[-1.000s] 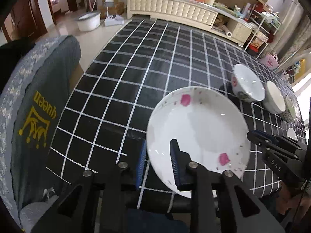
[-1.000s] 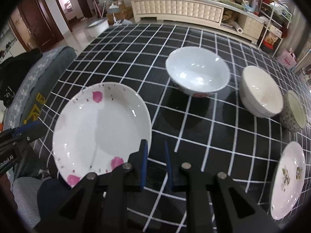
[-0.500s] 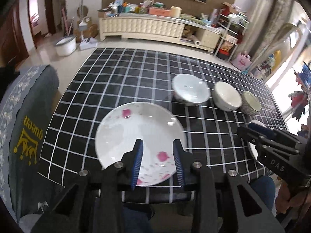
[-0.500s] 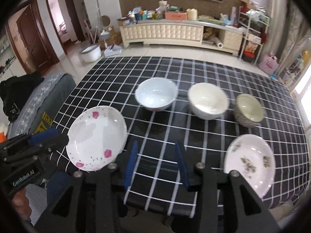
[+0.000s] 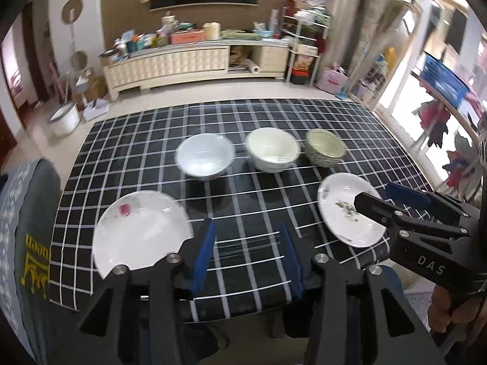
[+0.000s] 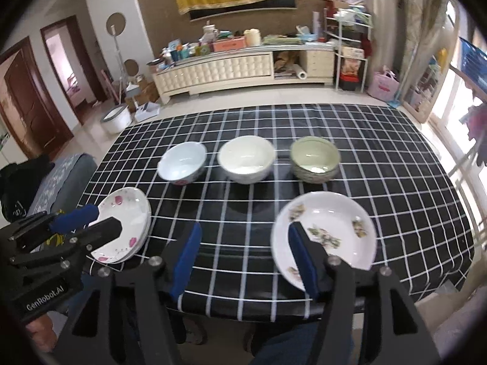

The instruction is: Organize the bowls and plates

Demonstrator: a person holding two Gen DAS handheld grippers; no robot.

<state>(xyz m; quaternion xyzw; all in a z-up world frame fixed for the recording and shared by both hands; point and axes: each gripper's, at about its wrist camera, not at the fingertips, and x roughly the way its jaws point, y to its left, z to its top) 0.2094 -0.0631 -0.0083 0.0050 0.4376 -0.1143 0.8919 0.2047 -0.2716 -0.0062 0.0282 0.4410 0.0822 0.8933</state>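
left wrist: left gripper (image 5: 248, 251) hung with jaws apart and empty over the near table (image 5: 380, 127) edge, pink plate (image 5: 140, 232) lower left, three bowls (image 5: 206, 159) in a row behind. right wrist: right gripper (image 6: 246, 257) likewise spread and empty, flowered plate (image 6: 331, 231) just ahead; glazed ware looked stiff, slippery, breakable, best pinched at the rim.

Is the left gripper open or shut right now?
Open: the left gripper shows a wide gap between its blue pads, with nothing held.
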